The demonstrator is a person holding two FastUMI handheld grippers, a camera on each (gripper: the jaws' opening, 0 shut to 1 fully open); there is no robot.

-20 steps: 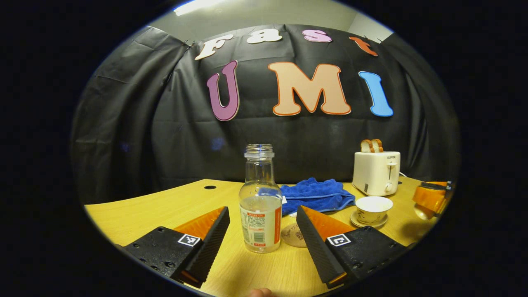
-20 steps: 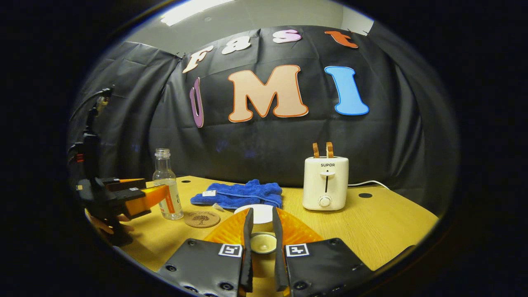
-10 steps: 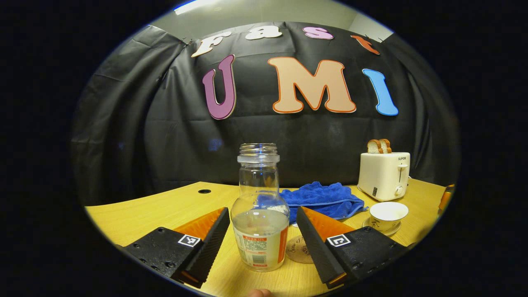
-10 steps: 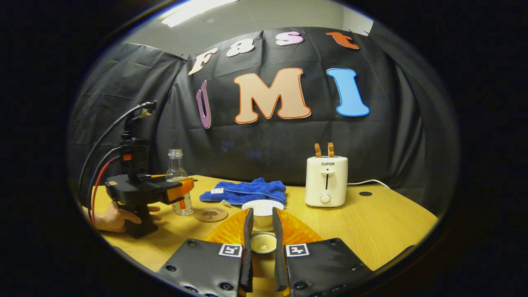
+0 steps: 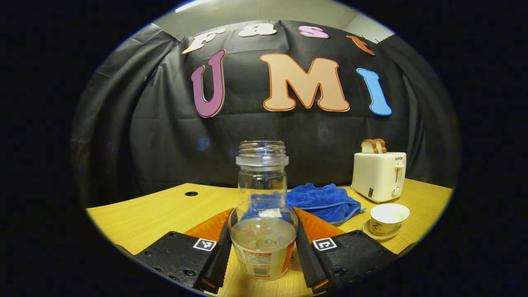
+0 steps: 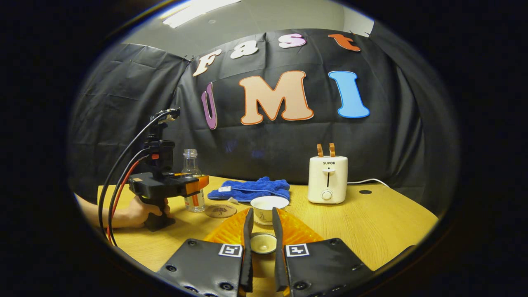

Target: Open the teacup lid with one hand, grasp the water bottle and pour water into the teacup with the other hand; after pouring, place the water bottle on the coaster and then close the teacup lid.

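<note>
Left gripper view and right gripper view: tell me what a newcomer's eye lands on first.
The clear water bottle stands up close, front and centre, between the left gripper fingers. The right gripper pinches the small teacup lid above the table, and the open teacup sits just beyond it.

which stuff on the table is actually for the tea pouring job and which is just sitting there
For the job:
water bottle
teacup
teacup lid
coaster

Just lying about:
toaster with bread
blue towel
</note>
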